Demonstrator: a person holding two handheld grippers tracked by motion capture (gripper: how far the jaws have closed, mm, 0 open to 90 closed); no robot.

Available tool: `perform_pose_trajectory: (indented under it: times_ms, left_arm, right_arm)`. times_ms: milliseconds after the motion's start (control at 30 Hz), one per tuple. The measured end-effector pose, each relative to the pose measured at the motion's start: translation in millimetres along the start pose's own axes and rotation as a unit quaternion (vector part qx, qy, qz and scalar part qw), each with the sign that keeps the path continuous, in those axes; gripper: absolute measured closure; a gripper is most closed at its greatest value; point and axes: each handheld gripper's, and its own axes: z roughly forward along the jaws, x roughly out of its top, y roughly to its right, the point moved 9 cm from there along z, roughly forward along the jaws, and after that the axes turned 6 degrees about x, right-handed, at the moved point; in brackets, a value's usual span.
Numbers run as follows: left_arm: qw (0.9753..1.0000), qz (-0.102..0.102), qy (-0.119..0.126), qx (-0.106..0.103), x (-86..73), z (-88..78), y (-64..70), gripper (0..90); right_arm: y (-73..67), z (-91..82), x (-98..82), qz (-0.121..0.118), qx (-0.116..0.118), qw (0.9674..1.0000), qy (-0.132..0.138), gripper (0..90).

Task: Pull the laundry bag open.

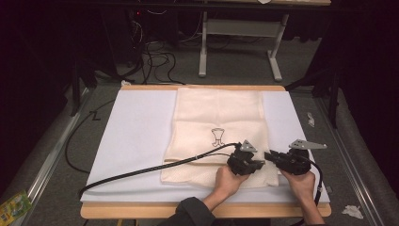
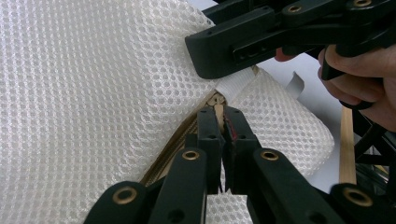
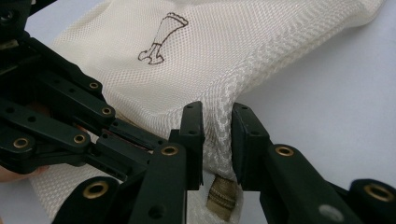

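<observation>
Left tongs [image 2: 219,122] clamped on zipper pull [image 2: 216,100] of mesh bag [image 1: 219,127]; right tongs [image 3: 218,122] part-open around bag corner, not gripping — w/o counter-hold, pulling may drag bag across desk [image 1: 136,136].

Bare pad [image 1: 136,136] left of mesh bag [image 1: 219,113]
</observation>
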Motion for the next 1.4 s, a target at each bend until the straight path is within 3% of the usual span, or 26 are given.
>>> perform_pose_trajectory:
  times_ms: [267, 667, 900, 1067, 1400]
  left_arm:
    - [1.0000, 0.003, -0.005, 0.000, -1.4, -0.4, -0.3, 87.1]
    - [0.9998, 0.015, -0.014, 0.006, -2.3, -4.9, -0.6, 87.1]
    - [0.9997, 0.007, -0.021, 0.012, -3.1, -5.0, -1.1, 87.1]
    - [0.9995, 0.013, -0.024, 0.016, -5.0, -5.3, -1.0, 87.2]
    - [0.9993, 0.016, -0.027, 0.020, -4.6, -8.2, -1.3, 87.3]
  right_arm:
    - [0.4, -0.1, -1.9, -0.003, -0.002, 1.0000, -0.007, 87.3]
    - [-1.1, -2.5, -0.6, -0.019, -0.008, 0.9998, 0.004, 88.3]
    - [-2.0, -2.8, -1.1, -0.024, -0.009, 0.9997, 0.004, 88.5]
    - [-2.0, -4.0, 0.0, -0.033, -0.013, 0.9993, 0.012, 88.6]
    - [-2.5, -4.2, -0.4, -0.030, -0.008, 0.9994, 0.015, 88.6]
